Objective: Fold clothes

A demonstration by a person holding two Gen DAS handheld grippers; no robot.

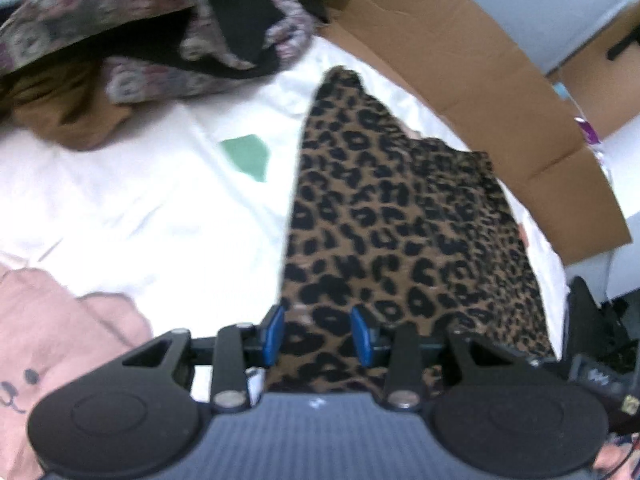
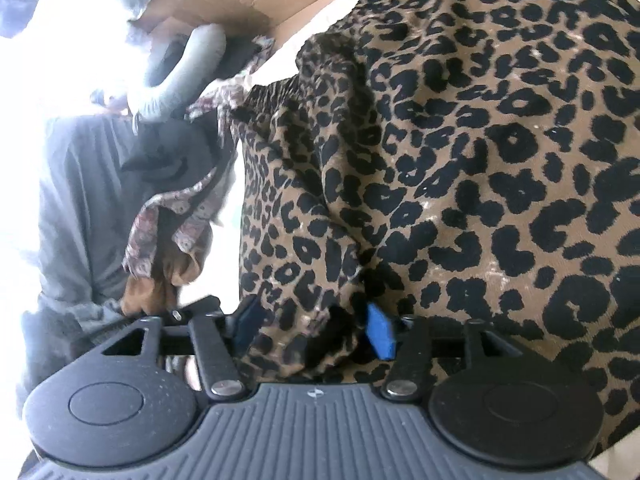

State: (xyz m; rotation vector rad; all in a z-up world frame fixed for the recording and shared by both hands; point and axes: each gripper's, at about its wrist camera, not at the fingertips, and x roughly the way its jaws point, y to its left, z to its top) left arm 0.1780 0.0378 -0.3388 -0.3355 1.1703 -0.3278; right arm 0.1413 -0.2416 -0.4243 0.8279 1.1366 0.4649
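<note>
A leopard-print garment (image 1: pixel 384 216) lies spread on the white sheet (image 1: pixel 132 200), reaching from under my left gripper toward the far cardboard. My left gripper (image 1: pixel 318 334) has its blue pads apart, with the cloth's near edge between them. In the right wrist view the same garment (image 2: pixel 460 160) hangs close and fills the right half. My right gripper (image 2: pixel 312 332) has its blue pads apart with bunched leopard cloth between them; whether it is pinched is unclear.
A floral and black clothes pile (image 1: pixel 132 40) with a brown item lies at the far left. A pink garment (image 1: pixel 52 340) lies near left. A cardboard flap (image 1: pixel 480 92) rises at the back right. Grey cloth (image 2: pixel 80 200) hangs at left in the right wrist view.
</note>
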